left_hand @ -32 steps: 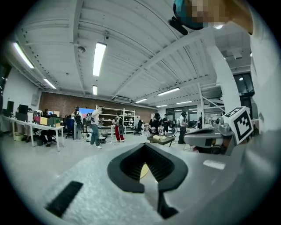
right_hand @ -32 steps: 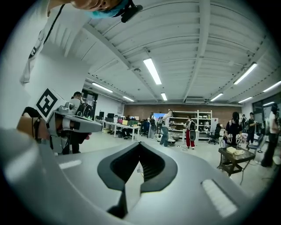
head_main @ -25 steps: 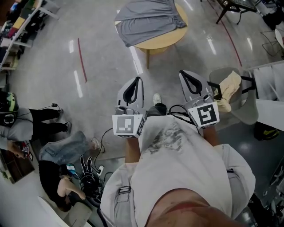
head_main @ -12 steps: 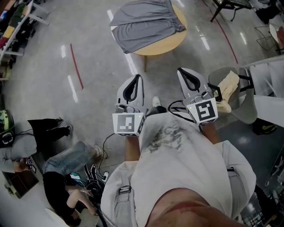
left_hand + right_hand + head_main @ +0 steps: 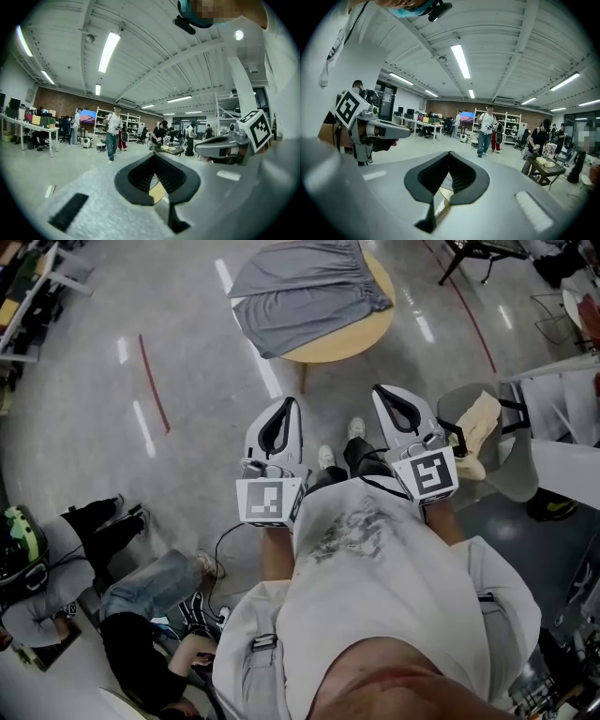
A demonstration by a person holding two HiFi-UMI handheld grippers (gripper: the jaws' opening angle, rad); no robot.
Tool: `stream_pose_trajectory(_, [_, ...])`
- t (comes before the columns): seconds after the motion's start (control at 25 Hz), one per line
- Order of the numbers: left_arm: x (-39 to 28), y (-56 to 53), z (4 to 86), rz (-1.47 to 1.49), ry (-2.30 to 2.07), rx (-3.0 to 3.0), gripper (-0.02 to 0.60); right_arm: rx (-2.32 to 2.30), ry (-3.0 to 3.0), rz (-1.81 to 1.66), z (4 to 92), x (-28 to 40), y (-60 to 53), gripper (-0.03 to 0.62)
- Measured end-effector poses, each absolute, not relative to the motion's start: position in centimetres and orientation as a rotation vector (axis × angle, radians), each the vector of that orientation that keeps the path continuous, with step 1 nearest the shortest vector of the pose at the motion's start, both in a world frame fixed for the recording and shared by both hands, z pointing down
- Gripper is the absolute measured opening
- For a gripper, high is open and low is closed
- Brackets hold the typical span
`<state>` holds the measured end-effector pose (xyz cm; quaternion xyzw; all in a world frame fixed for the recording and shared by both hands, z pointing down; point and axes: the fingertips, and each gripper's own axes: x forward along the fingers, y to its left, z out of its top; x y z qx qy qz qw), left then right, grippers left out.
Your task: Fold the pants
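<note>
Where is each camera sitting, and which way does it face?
Head view: on the person's head, looking steeply down; shows white shirt, left gripper, right gripper, pants on the round table ahead.
Left gripper view: on the left gripper, facing about level across the room; own shut jaws, right gripper at right.
Right gripper view: same, mirrored; own shut jaws, left gripper at left.
Both gripper views share the standing person in jeans.

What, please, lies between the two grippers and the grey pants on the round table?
In the head view, only bare glossy floor and the near edge of the table separate the left gripper and right gripper from the pants.
</note>
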<state>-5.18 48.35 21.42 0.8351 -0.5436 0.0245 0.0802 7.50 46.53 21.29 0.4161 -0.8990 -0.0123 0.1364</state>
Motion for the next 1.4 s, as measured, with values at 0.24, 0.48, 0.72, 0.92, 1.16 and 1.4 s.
stream_pose_trajectory(0.24, [-6.1, 47.1, 22.3, 0.085, -1.667, 2.456, 0.006, 1.149, -2.634, -0.069, 21.6, 6.4, 44.6, 0.008])
stream_pose_trajectory(0.48, [-6.2, 44.2, 22.5, 0.11, -1.719, 2.419, 0.005, 1.093, -2.667, -0.044, 22.3, 5.9, 41.4, 0.008])
stream_pose_trajectory(0.72, [-5.2, 40.2, 22.1, 0.134, -1.777, 2.393, 0.006, 1.028, -2.683, 0.004, 23.2, 6.2, 36.9, 0.008])
stream_pose_trajectory(0.92, [-3.7, 37.1, 22.1, 0.151, -1.825, 2.36, 0.005, 0.979, -2.716, 0.012, 23.2, 7.4, 33.1, 0.008])
stream_pose_trajectory(1.16, [-1.9, 33.8, 21.6, 0.178, -1.894, 2.317, 0.006, 0.936, -2.738, 0.019, 23.4, 9.7, 29.1, 0.008])
stream_pose_trajectory(1.4, [-0.7, 31.1, 22.1, 0.196, -1.925, 2.272, 0.006, 0.921, -2.746, -0.002, 23.6, 11.8, 25.3, 0.008])
